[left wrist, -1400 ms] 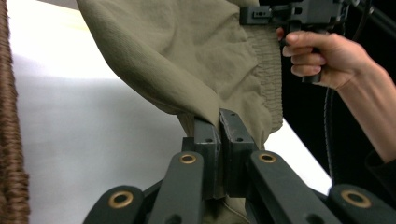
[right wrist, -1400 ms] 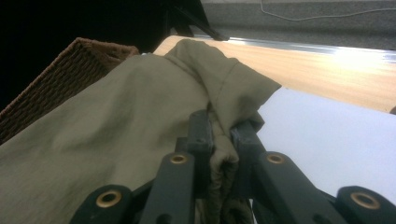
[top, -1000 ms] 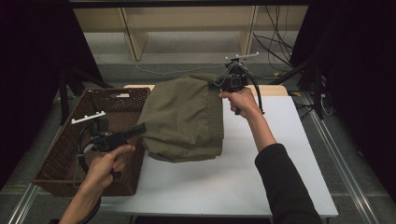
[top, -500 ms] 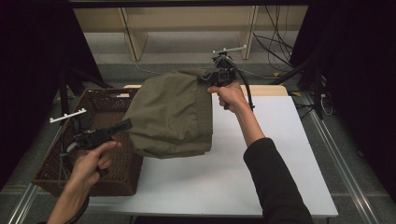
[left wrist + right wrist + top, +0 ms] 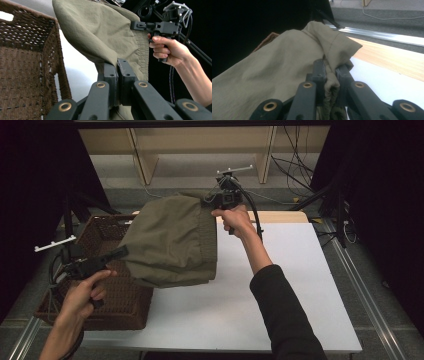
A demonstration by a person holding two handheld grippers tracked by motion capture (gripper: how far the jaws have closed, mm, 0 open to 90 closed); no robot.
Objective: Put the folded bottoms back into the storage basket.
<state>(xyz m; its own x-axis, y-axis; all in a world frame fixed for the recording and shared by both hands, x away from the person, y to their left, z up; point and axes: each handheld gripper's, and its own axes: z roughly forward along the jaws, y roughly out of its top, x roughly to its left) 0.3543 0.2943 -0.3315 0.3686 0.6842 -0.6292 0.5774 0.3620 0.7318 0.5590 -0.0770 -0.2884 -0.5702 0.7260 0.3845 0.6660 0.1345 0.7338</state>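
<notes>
An olive-green garment (image 5: 172, 240) hangs spread in the air between my two grippers, above the left part of the white table (image 5: 280, 285) and the basket's right edge. My left gripper (image 5: 122, 251) is shut on the garment's lower left edge (image 5: 105, 53), over the brown wicker basket (image 5: 107, 300). My right gripper (image 5: 207, 200) is shut on a bunched upper corner of the garment (image 5: 329, 50), raised at the table's far side. In the left gripper view the right gripper (image 5: 133, 25) pinches the ribbed hem, and the basket (image 5: 22, 62) lies below left.
The basket stands at the table's left front, partly over the edge. A strip of bare wood (image 5: 280, 216) shows at the table's far edge. Wooden shelving (image 5: 200, 145) and cables (image 5: 300, 165) lie on the floor beyond. Dark curtains flank both sides.
Both grippers have carried the garment leftward and upward; it now hangs partly over the basket. The left hand has drawn back toward the basket's near left.
</notes>
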